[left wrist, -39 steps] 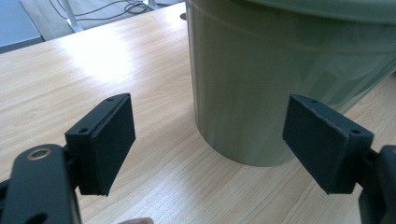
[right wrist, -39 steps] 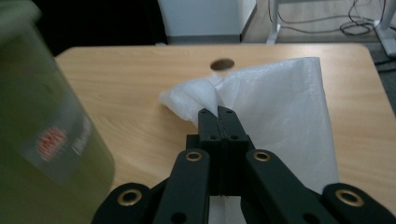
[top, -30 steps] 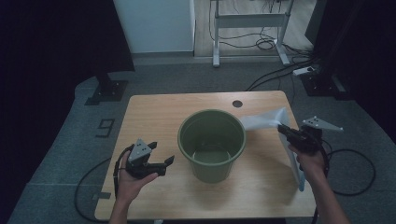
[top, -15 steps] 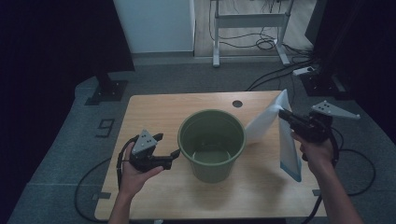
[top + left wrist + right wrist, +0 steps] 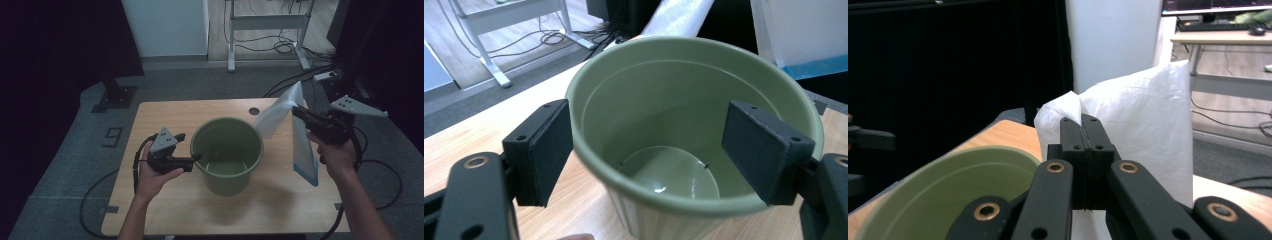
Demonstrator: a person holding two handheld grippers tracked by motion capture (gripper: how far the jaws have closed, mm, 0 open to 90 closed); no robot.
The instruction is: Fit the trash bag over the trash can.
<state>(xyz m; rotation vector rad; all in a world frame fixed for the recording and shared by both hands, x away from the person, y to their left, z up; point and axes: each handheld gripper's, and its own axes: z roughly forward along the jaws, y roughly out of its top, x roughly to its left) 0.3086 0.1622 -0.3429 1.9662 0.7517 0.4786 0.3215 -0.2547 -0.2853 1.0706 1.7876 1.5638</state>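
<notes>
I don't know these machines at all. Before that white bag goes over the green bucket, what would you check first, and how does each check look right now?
1. Right gripper shut on the white bag: ok, its jaws are pressed together on a fold of the bag.
2. Bag lifted off the table: ok, it hangs from the gripper with its blue edge lowest.
3. Bucket upright with its mouth open: ok.
4. Bucket free inside: ok, its bottom is bare.
5. Left gripper steadying the bucket: not ok, its jaws stand open on either side of the near rim without gripping.
6. Bag's mouth open: cannot tell.
</notes>
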